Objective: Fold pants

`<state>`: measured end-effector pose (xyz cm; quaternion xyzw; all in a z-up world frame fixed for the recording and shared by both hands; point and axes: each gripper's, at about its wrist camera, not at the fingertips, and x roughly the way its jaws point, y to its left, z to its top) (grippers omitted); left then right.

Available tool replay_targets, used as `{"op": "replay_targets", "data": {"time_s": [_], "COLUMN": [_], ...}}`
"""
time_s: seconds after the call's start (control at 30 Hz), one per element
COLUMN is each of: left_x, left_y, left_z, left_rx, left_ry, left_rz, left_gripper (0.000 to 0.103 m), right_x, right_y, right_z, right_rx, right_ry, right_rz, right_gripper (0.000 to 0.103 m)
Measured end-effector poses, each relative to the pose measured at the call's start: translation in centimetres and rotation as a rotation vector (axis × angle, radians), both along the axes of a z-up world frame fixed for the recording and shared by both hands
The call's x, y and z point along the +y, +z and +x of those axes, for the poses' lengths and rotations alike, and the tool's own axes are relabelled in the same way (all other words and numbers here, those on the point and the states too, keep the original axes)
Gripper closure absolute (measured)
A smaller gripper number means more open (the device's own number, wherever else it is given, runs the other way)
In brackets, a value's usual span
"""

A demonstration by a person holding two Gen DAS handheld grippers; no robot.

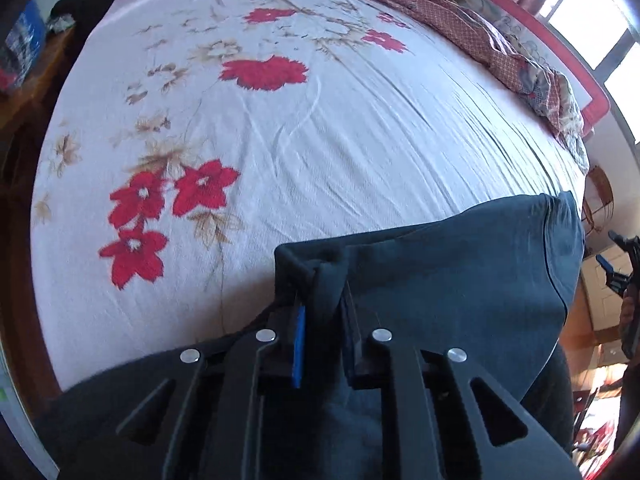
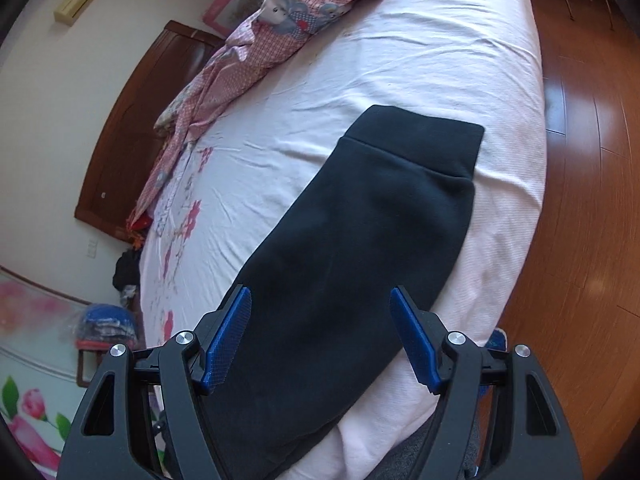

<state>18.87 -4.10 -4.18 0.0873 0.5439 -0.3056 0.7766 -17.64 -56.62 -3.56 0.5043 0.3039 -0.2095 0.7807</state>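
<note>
Pinching the pants (image 1: 460,264) hem, the left gripper (image 1: 322,312) jaws are clamped; right gripper (image 2: 320,320) jaws hang apart. Carry the hem squarely to the waistband (image 2: 420,136).

The bed (image 1: 360,128) fills most of the left wrist view, covered by a white sheet (image 1: 400,168) printed with red flowers toward the left and center of the frame and creased with fine wrinkles. A rumpled pink patterned quilt (image 2: 240,64) lies bunched on it along the upper left of the right wrist view, running from the top center down toward the frame's left middle. The dark pants (image 2: 360,232) lie flat on the sheet in the center of that view, stretching from the lower middle up to the right of center, near the bed's right edge.
</note>
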Motion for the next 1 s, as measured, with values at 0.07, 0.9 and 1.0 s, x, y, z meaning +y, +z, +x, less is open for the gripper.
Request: {"op": "replay_targets", "data": {"time_s": [0.07,0.9,1.0], "left_x": [-0.7,19.1,18.4], "left_y": [0.5,3.9,1.4], "left_z": [0.7,-3.9,-2.9], "left_rx": [-0.046,-0.188,-0.161], "left_ry": [-0.037,0.190,0.200], "left_rz": [0.061,0.042,0.080], "left_gripper": [0.090,0.010,0.012], "right_x": [0.5,16.3,17.4], "right_y": [0.0,1.7,2.5], "right_z": [1.0,9.1,9.2], "right_rx": [-0.001,-0.030,-0.031], "right_ry": [0.014,0.471,0.487], "right_rz": [-0.003,0.031,0.024], "right_gripper": [0.031,0.031,0.031]}}
